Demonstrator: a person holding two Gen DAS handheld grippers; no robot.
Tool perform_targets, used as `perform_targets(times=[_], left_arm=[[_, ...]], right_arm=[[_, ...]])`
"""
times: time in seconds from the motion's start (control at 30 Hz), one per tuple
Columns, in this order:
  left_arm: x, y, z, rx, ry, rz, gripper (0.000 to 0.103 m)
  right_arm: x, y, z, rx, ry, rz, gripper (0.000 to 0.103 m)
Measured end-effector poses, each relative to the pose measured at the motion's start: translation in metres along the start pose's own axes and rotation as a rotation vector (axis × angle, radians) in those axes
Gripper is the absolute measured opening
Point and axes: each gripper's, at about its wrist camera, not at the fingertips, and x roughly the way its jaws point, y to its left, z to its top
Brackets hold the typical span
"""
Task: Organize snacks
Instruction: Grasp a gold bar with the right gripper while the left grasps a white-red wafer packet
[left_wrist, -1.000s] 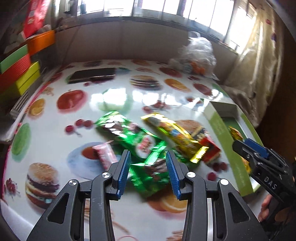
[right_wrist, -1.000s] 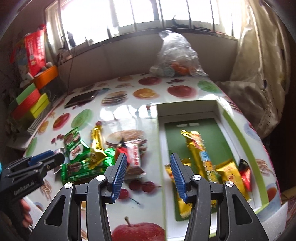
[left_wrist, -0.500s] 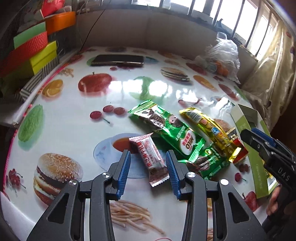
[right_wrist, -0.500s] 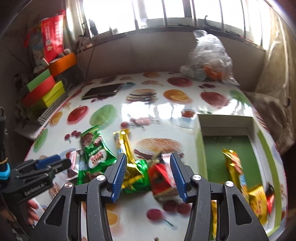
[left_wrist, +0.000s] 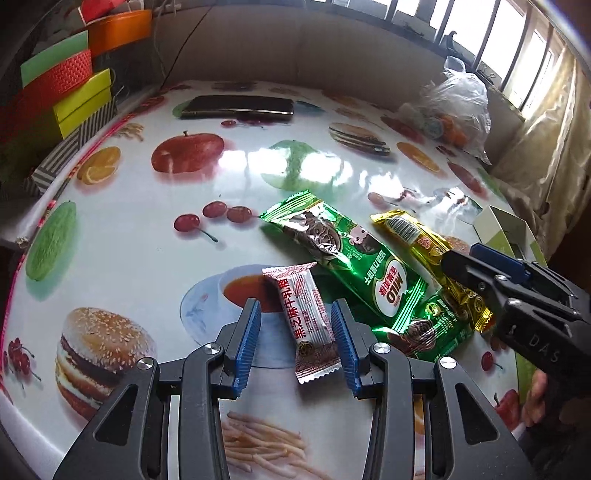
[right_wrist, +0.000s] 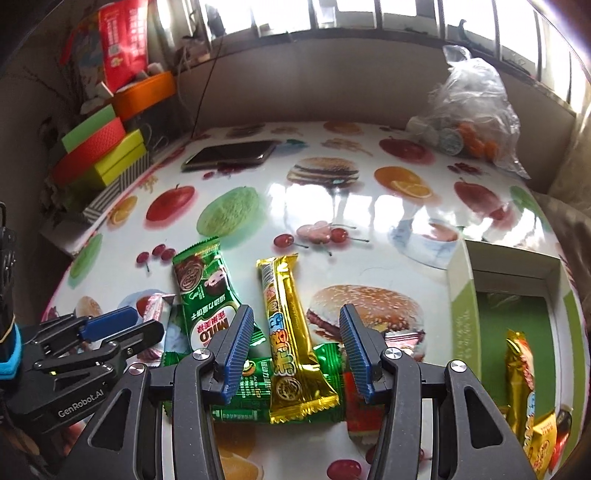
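Observation:
A pink-and-white candy bar (left_wrist: 308, 317) lies on the fruit-print table between the blue pads of my left gripper (left_wrist: 296, 312), which is open with gaps on both sides. To its right lie a green Milo pack (left_wrist: 354, 266), a second green pack (left_wrist: 432, 328) and a gold bar (left_wrist: 424, 240). My right gripper (right_wrist: 295, 314) is open and straddles the gold bar (right_wrist: 286, 332), which rests across the green packs (right_wrist: 207, 295); a red pack (right_wrist: 360, 404) lies under its right finger. The green box (right_wrist: 461, 325) at the right holds several gold snacks (right_wrist: 517, 362).
A phone (right_wrist: 229, 153) lies at the back of the table. A clear plastic bag of items (right_wrist: 472, 110) sits at the back right. Stacked green, red and yellow boxes (right_wrist: 99, 147) and an orange box stand beyond the left edge. The left gripper (right_wrist: 142, 325) shows at lower left.
My left gripper moved left from over the green packs to straddle the pink candy bar. My right gripper swung left from the green box to over the gold bar.

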Motion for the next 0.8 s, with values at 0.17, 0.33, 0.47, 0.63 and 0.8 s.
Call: perform_targets(times=[0.17,0.33,0.47,0.63,0.8], left_arm=[[0.003,0.000,0.000,0.003,0.004,0.012,0.041],[0.005,0.000,0.002,0.008,0.004,0.031,0.041],[0.006,0.000,0.003,0.006,0.003,0.041,0.041],[0.006,-0.002,0.003,0.006,-0.002,0.059,0.041],[0.006,-0.003,0.003,0.009,-0.003,0.065,0.041]], right_arm=[[0.013,0.000,0.002,-0.007,0.031,-0.010,0.048],[0.022,0.004,0.003,-0.035,0.051,-0.016,0.048],[0.025,0.005,0.003,-0.037,0.051,-0.012,0.042],[0.028,0.005,0.003,-0.033,0.053,-0.018,0.032],[0.027,0.005,0.002,-0.031,0.046,-0.023,0.023]])
